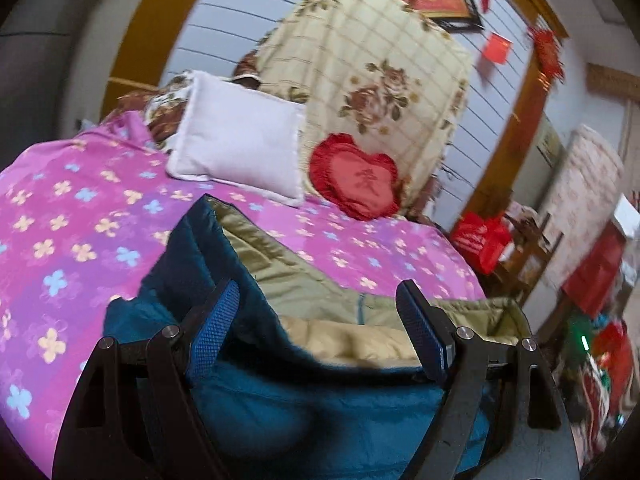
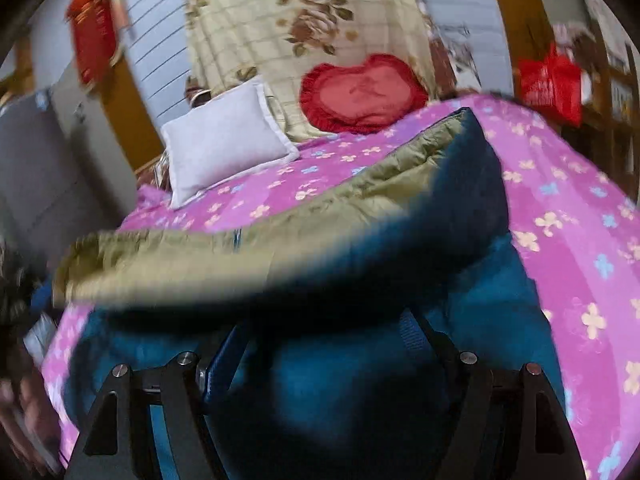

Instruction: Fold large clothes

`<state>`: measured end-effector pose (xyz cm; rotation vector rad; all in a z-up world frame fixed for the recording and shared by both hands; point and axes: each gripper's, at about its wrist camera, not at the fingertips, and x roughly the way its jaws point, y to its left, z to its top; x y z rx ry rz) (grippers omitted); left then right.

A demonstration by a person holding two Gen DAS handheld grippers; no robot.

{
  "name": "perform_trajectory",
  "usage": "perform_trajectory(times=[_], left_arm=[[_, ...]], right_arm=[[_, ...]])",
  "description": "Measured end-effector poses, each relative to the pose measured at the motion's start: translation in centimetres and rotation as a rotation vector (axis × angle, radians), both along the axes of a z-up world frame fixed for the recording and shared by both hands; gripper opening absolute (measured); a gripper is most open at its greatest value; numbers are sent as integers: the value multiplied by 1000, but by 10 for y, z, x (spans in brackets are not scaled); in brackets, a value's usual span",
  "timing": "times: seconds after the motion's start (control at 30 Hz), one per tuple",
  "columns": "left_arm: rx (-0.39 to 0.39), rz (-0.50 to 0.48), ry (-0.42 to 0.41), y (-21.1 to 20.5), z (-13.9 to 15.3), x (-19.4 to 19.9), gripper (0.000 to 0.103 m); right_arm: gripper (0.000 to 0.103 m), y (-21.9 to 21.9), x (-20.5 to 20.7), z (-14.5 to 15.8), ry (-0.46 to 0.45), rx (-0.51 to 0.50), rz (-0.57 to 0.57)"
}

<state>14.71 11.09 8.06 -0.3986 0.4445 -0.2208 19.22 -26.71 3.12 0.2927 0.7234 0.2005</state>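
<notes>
Your jacket (image 1: 256, 384), puffy teal quilted shell with olive lining, lies bunched on the pink flowered sheet (image 1: 68, 216), at 6 o'clock below the white pillow (image 1: 236, 136). Your left gripper (image 1: 320, 328) gapes wide over it; your right gripper (image 2: 320, 344) spreads wide, jacket bulging between.

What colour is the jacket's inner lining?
Olive-tan lining, against the teal-blue jacket shell; clearest in the left wrist view.
</notes>
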Motion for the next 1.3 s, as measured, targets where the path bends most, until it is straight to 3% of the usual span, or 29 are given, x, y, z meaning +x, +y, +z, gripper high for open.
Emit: perform_trajectory(times=[0.13, 0.33, 0.43, 0.5, 0.53, 0.57, 0.63, 0.73, 0.8, 0.87, 0.93, 1.07, 1.23, 1.3], left_arm=[[6, -30, 10, -7, -4, 4, 81], [55, -32, 55, -13, -17, 17, 81], [91, 29, 102, -10, -26, 34, 81], [85, 67, 142, -3, -30, 47, 81], [86, 92, 169, 1, -31, 54, 81], [90, 110, 192, 4, -33, 60, 81], [104, 135, 233, 10, -39, 70, 81], [178, 214, 331, 18, -58, 80, 81], [217, 289, 432, 29, -76, 86, 81], [236, 293, 516, 36, -95, 92, 81], [289, 314, 519, 32, -100, 91, 83], [349, 366, 526, 27, -104, 88, 83], [297, 415, 520, 34, -94, 81, 82], [247, 384, 470, 29, -75, 79, 81]], right_arm=[[74, -3, 36, 12, -38, 7, -29], [74, -18, 66, -13, 55, 54, -126], [74, -20, 64, -14, 64, 71, -125], [79, -23, 57, -13, 57, 101, -118], [90, -25, 52, -10, 52, 98, -123], [103, -24, 48, -7, 51, 71, -144], [103, -20, 41, 0, 41, -9, -194], [103, -11, 29, 9, -6, -47, -121], [103, -5, 28, 8, 6, -98, -88], [103, -1, 35, -3, 73, -163, -65], [103, -3, 50, -28, 208, -207, -61], [103, -8, 49, -39, 234, -199, -36], [103, -5, 46, -39, 236, -225, -27], [103, -3, 45, -38, 231, -219, -14]])
